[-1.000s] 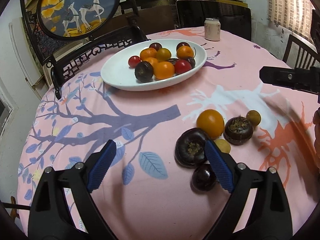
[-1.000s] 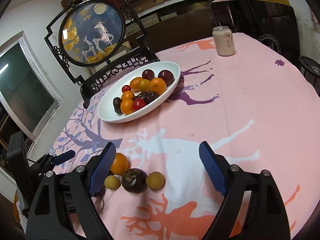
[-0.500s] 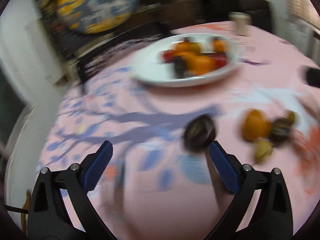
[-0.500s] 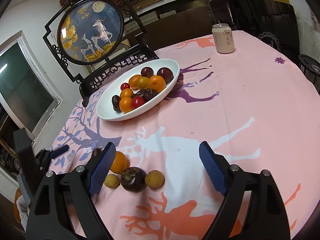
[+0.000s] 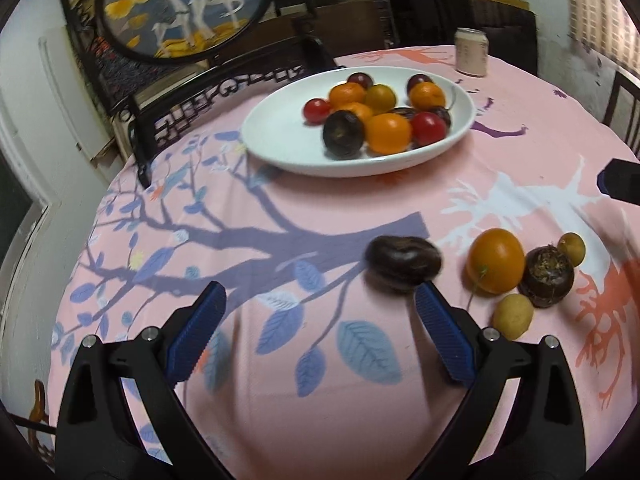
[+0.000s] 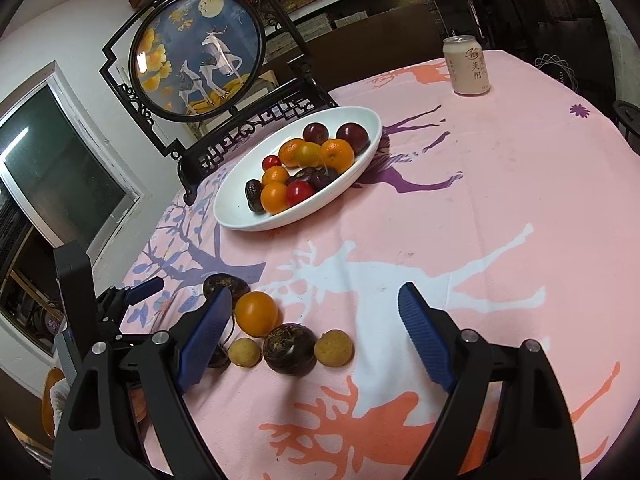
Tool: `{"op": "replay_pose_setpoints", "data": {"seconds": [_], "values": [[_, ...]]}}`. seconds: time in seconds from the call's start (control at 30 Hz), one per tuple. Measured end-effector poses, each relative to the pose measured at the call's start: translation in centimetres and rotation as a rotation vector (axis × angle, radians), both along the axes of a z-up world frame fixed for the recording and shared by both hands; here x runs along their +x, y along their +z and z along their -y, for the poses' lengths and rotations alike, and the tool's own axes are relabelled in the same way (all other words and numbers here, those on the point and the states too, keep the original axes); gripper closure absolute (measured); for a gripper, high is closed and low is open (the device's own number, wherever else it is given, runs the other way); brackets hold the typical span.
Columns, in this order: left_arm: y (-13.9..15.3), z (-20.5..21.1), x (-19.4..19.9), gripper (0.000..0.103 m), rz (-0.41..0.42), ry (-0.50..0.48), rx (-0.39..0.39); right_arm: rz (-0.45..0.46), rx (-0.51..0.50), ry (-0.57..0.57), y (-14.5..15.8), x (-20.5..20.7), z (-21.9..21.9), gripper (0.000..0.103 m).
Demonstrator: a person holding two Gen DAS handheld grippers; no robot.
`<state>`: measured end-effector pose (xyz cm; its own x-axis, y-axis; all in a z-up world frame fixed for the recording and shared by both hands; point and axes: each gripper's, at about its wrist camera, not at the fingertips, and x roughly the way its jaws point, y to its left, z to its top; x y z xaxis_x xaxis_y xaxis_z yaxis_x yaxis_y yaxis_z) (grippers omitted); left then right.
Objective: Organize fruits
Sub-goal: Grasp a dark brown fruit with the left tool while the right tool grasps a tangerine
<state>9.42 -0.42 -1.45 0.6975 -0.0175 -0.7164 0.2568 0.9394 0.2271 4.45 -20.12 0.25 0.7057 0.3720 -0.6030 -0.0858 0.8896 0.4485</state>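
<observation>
Right gripper [image 6: 314, 322] partly blocks a small dark fruit [image 6: 218, 356], too hidden to name. Both it and the left gripper [image 5: 320, 312] are wide open, holding nothing. White bowl [image 5: 280, 148] holds oranges, plums, cherry tomatoes; loose orange [image 5: 496, 266] sits on the desk [image 5: 320, 400].

The left gripper [image 5: 318, 312] sits at the bottom of its frame, its blue pads spread wide with nothing between them. The right gripper [image 6: 314, 326] also stands wide, pointing downward.
</observation>
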Motion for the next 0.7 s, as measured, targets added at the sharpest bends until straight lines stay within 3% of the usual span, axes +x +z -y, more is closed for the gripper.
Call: {"op": "replay_pose_setpoints", "data": {"seconds": [0.17, 0.2, 0.33, 0.4, 0.53, 0.7], "values": [[-0.6, 1.9, 0.5, 0.007, 0.016, -0.053, 0.06, -0.003, 0.0, -0.004, -0.1, 0.0, 0.1, 0.018], [-0.7, 2.1, 0.7, 0.012, 0.018, -0.062, 0.063, -0.004, 0.001, -0.003, -0.1, 0.0, 0.1, 0.018], [-1.1, 2.7, 1.4, 0.052, -0.037, -0.119, 0.015, -0.003, 0.004, -0.001, -0.1, 0.1, 0.0, 0.018], [-1.1, 2.7, 1.4, 0.065, -0.064, -0.148, -0.021, -0.004, 0.005, 0.0, -0.1, 0.1, 0.0, 0.018], [-1.1, 2.6, 1.3, 0.065, -0.061, -0.142, -0.033, -0.007, 0.004, 0.004, -0.2, 0.1, -0.1, 0.018], [-0.4, 0.9, 1.7, 0.065, -0.049, -0.059, -0.045, -0.015, 0.007, 0.051, -0.5, 0.3, -1.1, 0.018]]}}
